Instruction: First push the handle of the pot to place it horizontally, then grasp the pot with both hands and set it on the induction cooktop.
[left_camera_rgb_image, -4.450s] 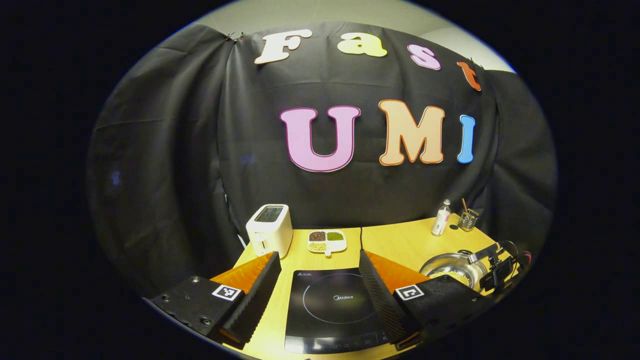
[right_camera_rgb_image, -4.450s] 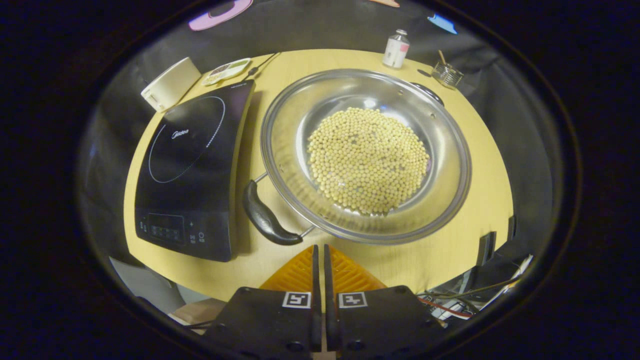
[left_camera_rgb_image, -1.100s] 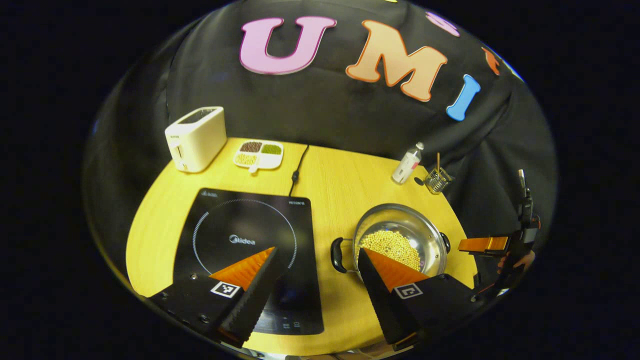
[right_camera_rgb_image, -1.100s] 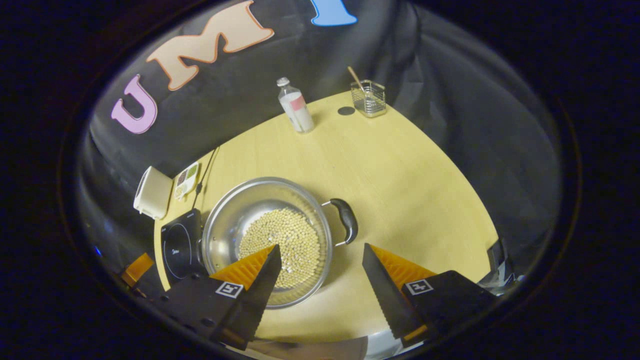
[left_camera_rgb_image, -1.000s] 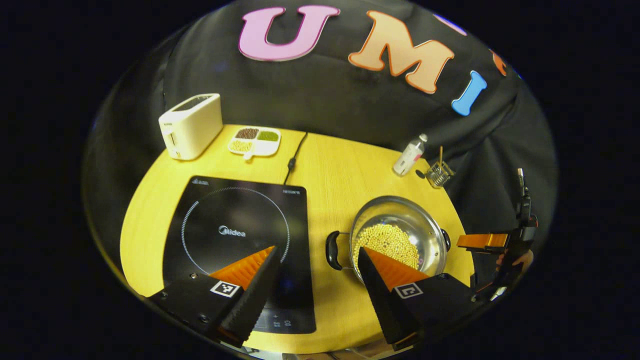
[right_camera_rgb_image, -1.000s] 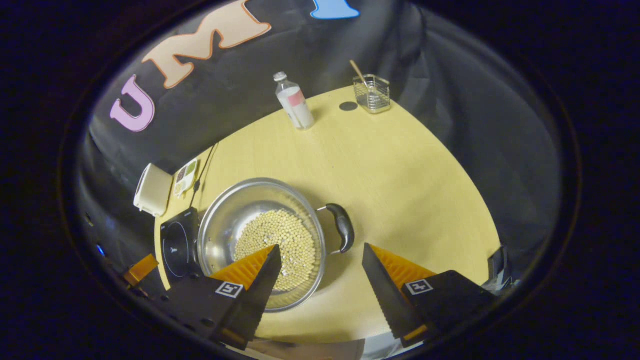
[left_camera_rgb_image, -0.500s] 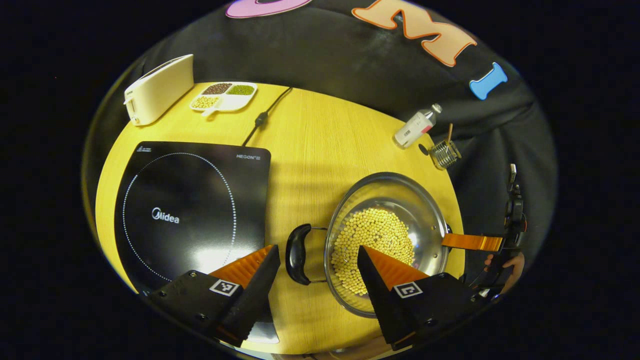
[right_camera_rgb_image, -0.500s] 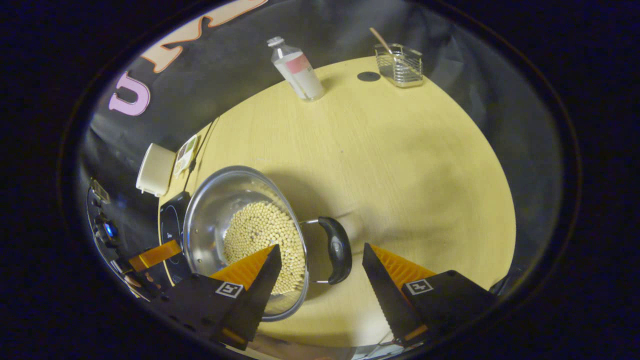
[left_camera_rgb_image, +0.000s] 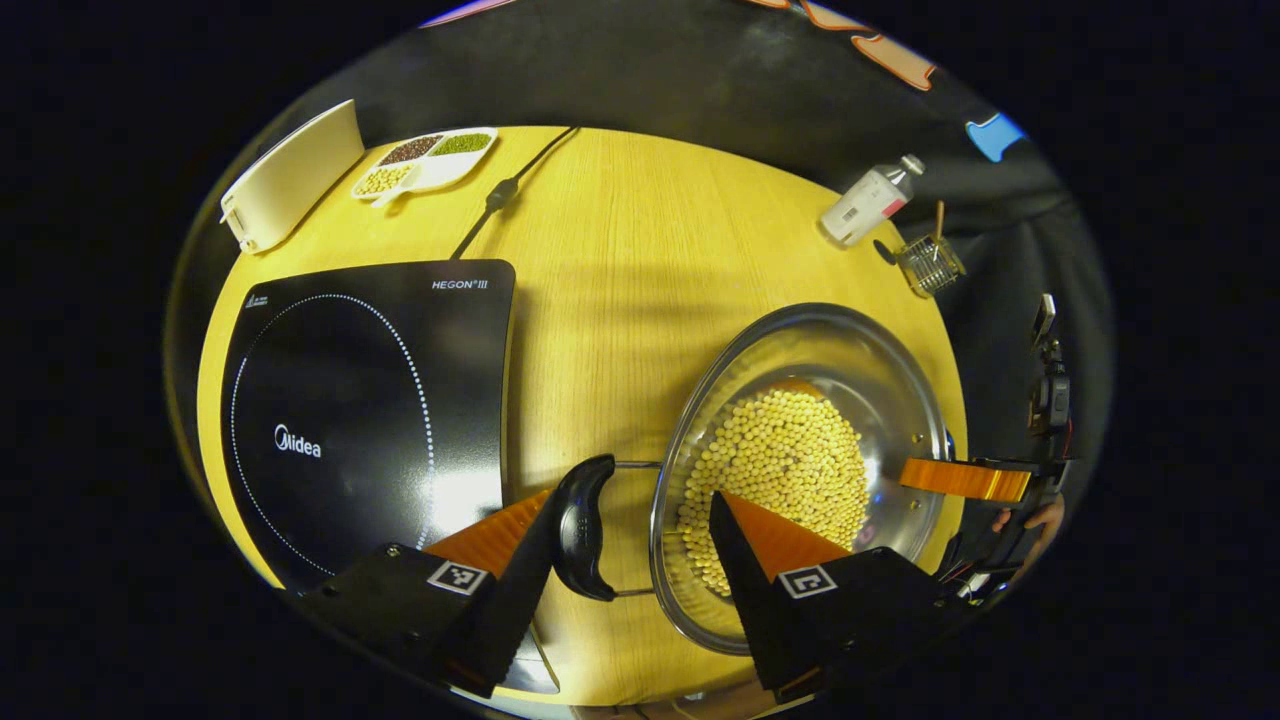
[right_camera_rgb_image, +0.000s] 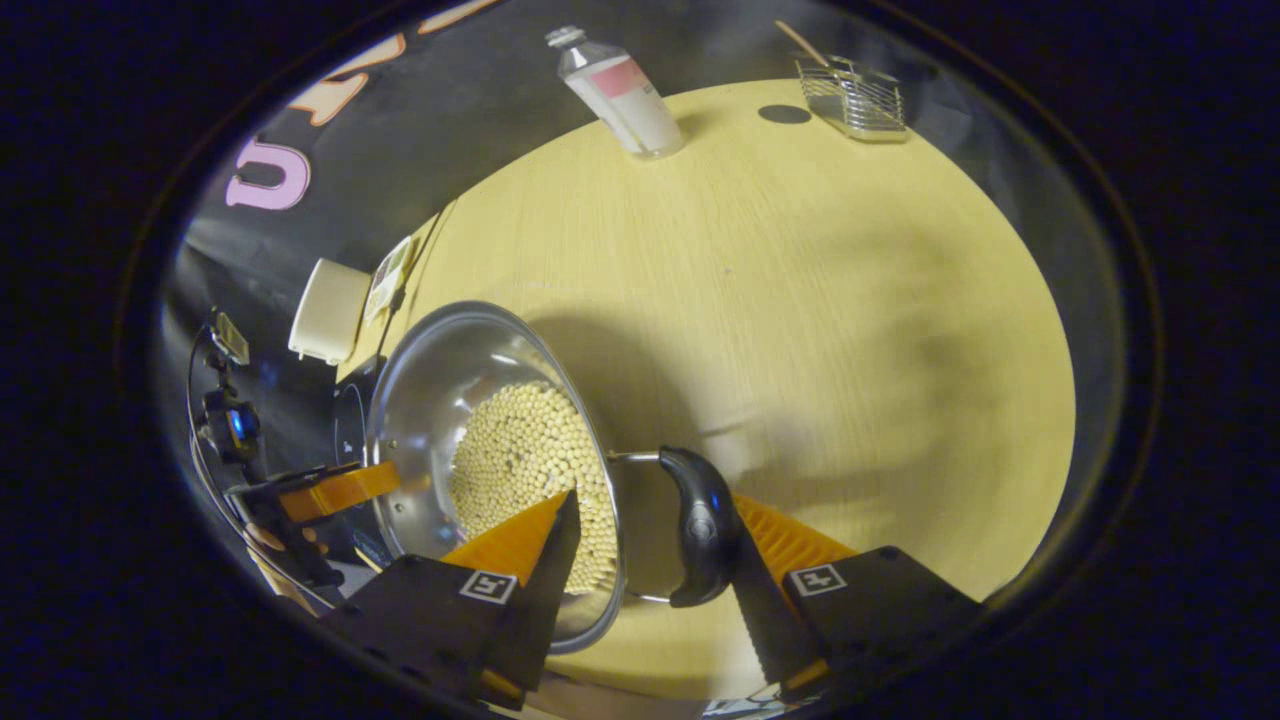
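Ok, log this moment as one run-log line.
phase: pre-grasp | left gripper: open, astride black pot handle | right gripper: open, astride opposite black handle | steel pot of beans: on table, beside black induction cooktop

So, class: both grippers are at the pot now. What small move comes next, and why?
Probably close both grippers. The left gripper and right gripper stand open, each straddling a handle of the pot, which sits on the table beside the cooktop.

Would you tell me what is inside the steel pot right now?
The steel pot holds a layer of pale round beans; they cover its base, and the left hand-held gripper hides the nearest ones.
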